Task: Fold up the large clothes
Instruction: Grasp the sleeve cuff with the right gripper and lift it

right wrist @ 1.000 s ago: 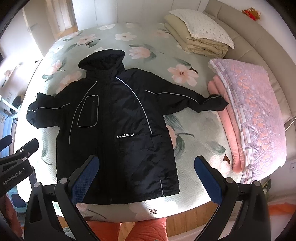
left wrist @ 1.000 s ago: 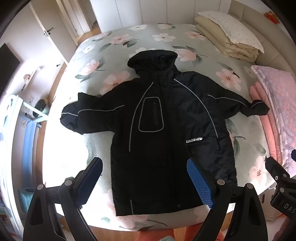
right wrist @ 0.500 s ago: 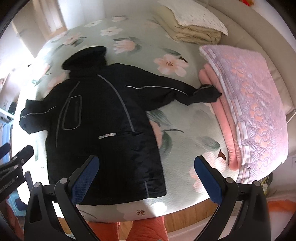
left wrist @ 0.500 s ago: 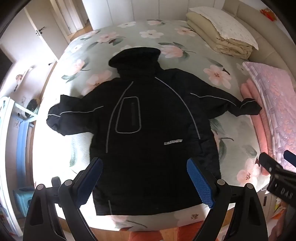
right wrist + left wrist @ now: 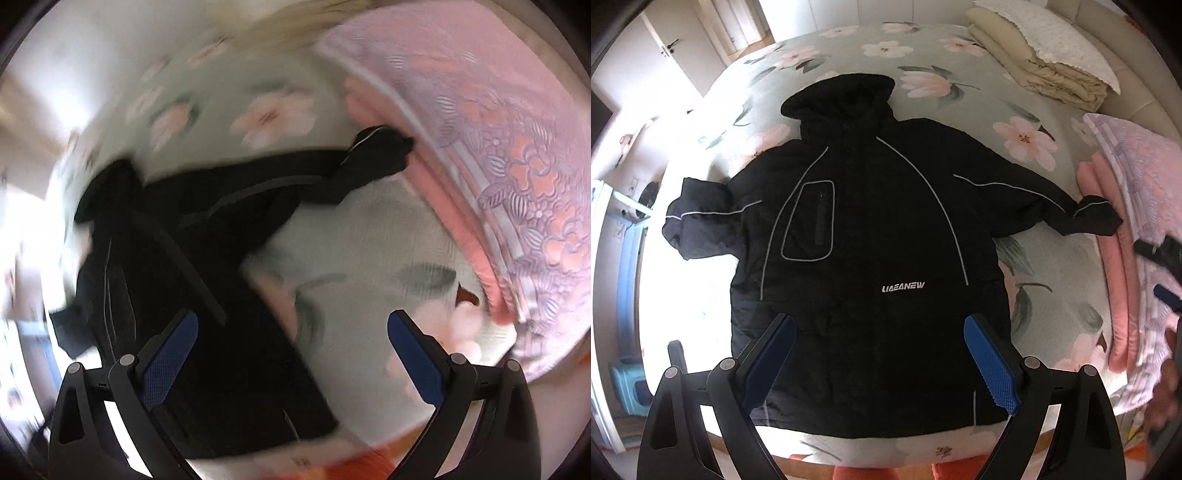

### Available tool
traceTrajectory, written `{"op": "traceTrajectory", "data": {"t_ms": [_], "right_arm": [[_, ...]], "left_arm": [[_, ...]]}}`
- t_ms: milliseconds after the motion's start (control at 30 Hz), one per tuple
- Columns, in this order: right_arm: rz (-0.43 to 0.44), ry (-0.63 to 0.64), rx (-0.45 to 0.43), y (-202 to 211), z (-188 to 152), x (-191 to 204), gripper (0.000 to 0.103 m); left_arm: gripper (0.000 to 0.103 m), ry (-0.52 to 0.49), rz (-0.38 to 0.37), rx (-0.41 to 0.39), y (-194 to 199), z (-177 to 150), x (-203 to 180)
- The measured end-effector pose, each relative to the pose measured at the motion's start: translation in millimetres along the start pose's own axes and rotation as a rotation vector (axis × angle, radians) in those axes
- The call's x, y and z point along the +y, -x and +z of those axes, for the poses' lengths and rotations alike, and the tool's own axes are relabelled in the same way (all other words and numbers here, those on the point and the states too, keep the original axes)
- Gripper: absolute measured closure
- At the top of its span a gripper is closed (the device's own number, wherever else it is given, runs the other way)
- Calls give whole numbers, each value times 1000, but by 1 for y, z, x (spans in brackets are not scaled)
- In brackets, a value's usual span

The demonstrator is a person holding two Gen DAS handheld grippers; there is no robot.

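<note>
Jacket (image 5: 871,236) flat on bed (image 5: 1027,266); both claws wide, empty.

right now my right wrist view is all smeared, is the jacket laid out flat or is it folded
observer: not folded. the jacket lies front up, spread on the bed, with both sleeves out to the sides.
operator: i can barely see the far sleeve, where does it end
observer: the far sleeve, on the left gripper's side, ends near that side's bed edge, with its cuff bunched up.
operator: and the left gripper
observer: the left gripper is open over the lower part of the jacket and holds nothing.
</note>
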State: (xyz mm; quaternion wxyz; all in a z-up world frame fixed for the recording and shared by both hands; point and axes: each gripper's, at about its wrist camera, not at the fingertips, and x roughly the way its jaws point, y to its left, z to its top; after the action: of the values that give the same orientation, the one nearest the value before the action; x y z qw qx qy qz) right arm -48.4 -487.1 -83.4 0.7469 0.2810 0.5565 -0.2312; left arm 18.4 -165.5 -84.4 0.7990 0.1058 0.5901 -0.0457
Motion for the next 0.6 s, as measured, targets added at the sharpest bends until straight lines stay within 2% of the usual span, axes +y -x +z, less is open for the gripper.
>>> {"op": "traceTrajectory", "data": {"t_ms": [33,133,300,433,600], "right_arm": [[-24,-39,-25,-11,14,-15,0],[-37,-114,-46,-52,52,-45,0],[-37,-195,-84,-119,100,-77,3],[-27,-247,-119,-168,129,-102,3],[-32,-283,-115,-206,152,-123,5]], "left_arm": [[10,6,11,18,-8,-1,-4],[10,74,4,0,-25,0,-16],[10,217,-49,-97,-51,7,-34],[10,242,-58,-100,-86,14,-55],[10,196,-44,-80,-122,25,-81]]}}
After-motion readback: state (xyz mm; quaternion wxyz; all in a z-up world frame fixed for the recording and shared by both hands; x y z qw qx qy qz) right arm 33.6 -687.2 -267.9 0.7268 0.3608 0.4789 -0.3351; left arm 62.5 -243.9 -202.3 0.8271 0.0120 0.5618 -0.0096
